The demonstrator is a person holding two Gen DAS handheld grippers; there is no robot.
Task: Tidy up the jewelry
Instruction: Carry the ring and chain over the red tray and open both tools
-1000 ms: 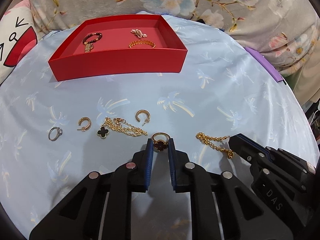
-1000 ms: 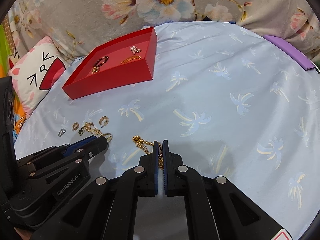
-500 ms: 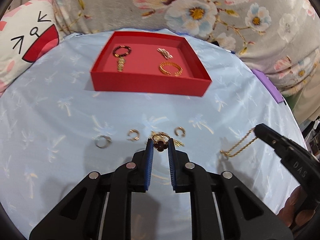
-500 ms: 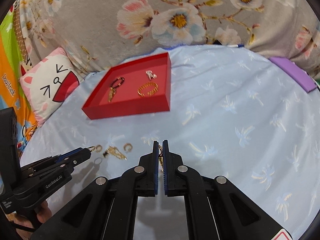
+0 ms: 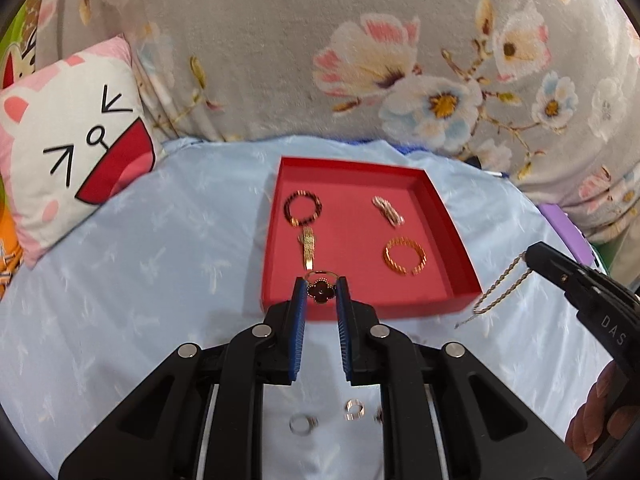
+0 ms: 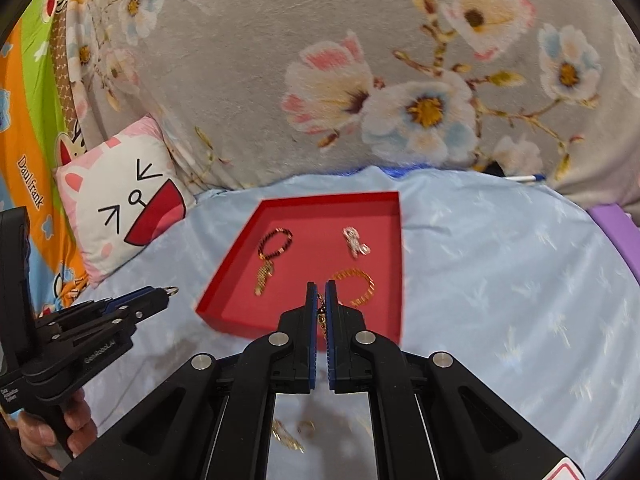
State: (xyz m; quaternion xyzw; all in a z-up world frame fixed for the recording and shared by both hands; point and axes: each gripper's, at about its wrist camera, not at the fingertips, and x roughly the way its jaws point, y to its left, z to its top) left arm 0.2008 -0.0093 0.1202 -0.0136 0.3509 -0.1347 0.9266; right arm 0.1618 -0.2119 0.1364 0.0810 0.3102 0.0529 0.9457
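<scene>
Clover ring point(image 5: 321, 289): gold band with a dark four-leaf face, pinched between the jaws of the left gripper point(image 5: 320, 292), held above the near edge of the red tray point(image 5: 460, 276).
Gold chain point(image 5: 501, 285): a twisted length hanging from the tip of the right gripper point(image 6: 321, 300), just off the tray's near right corner and clear of the cloth. In the right wrist view it shows as links point(image 6: 321, 317) trapped between jaws pressed almost together.
Tray contents: four pieces lie inside, set apart from one another. Far left, a dark beaded bracelet point(image 5: 303, 208); near it, a flat gold strip piece point(image 5: 307, 250); far right, a pale linked piece point(image 5: 387, 210); near right, a gold band bracelet point(image 5: 405, 256).
Left on the surface: a silver ring point(image 5: 302, 425) and a gold hoop earring point(image 5: 354, 409) lie on the blue palm-print cloth point(image 5: 160, 264), seen low between the left gripper's arms. A loose chain point(image 6: 285, 437) and another small hoop point(image 6: 306, 427) show blurred in the right wrist view. Exact count cannot be told.
Progress, as judged: roughly half done. Four pieces placed, two in transit at the tray, at least four small pieces not yet collected.
Surroundings: cat-face cushion point(image 5: 76, 152) far left; floral grey drape point(image 5: 360, 60) behind; purple item point(image 5: 564, 228) at the right edge.
</scene>
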